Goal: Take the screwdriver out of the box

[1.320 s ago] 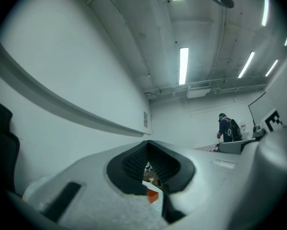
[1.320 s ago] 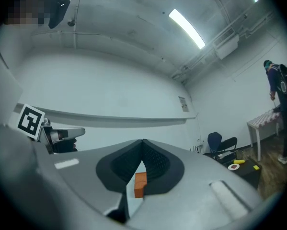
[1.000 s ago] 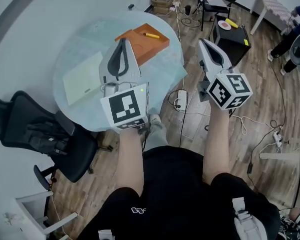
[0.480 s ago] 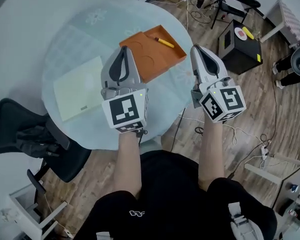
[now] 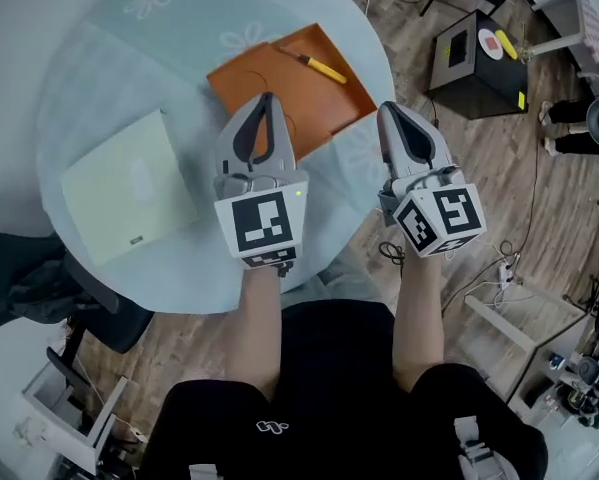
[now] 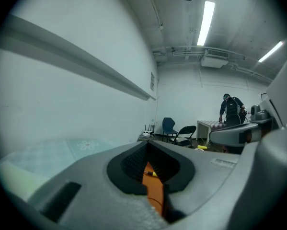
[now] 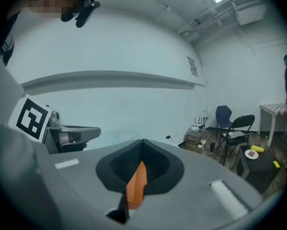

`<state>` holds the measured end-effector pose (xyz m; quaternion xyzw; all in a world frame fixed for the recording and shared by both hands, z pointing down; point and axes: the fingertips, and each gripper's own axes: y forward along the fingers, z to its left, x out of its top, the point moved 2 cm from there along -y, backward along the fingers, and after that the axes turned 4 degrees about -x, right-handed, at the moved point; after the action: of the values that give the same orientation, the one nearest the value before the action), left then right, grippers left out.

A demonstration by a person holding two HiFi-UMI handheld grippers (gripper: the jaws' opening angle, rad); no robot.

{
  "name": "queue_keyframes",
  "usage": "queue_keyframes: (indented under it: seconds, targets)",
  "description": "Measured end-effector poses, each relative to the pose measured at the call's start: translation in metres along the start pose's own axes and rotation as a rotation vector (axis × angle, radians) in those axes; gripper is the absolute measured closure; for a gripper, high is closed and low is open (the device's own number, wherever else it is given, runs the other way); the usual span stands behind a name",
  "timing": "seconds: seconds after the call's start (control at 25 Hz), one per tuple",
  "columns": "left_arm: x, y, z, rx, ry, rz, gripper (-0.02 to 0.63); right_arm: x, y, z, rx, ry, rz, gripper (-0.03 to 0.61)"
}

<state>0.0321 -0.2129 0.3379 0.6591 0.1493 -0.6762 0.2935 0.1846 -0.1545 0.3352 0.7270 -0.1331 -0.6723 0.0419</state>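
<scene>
"Head view first: where is the screwdriver (image 5: 324, 68) sitting?"

"It is lying inside the orange box (image 5: 249, 73) on the round table (image 5: 109, 78). That puts it ahead of both pairs of fingertips, to the right of the left gripper (image 5: 267, 100) and to the left of the right gripper (image 5: 391, 110)."

"Are either pair of fingers gripping anything?"

"No. In both gripper views the fingers are pressing together tip to tip, clamping nothing. Through the hollow behind the left tips, the box and the yellow handle are showing straight ahead."

"Are they touching the box?"

"The left tips are showing over the box's near part, but I cannot tell whether there is contact. The right tips are hanging by the table's rim, to the right of the box."

"So how far along is this?"

"I am judging it barely begun, because nothing has been grasped yet. One pair of fingers has yet to part, reach the screwdriver, close on it and lift it out of the box."
</scene>
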Motion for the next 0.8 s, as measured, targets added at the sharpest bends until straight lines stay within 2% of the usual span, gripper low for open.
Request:
queue_keyframes:
  seconds: [0.2, 0.36, 0.52, 0.68, 0.8]
  targets:
    - [-0.037, 0.018, -0.015, 0.023, -0.043, 0.064, 0.611, -0.037, 0.014, -0.023, 0.056, -0.002, 0.092, 0.568]
    - [-0.045, 0.021, -0.009, 0.059, -0.061, 0.087, 0.611, -0.033, 0.039, -0.026, 0.111, -0.018, 0.107, 0.568]
    - [-0.055, 0.024, -0.008, 0.082, -0.085, 0.099, 0.611, -0.039, 0.075, -0.026, 0.182, -0.151, 0.184, 0.568]
    - [-0.063, 0.013, 0.025, 0.141, -0.105, 0.111, 0.611, -0.060, 0.114, -0.008, 0.260, -0.288, 0.301, 0.566]
    - [-0.066, 0.004, 0.046, 0.186, -0.119, 0.113, 0.611, -0.076, 0.140, 0.000, 0.304, -0.329, 0.392, 0.515]
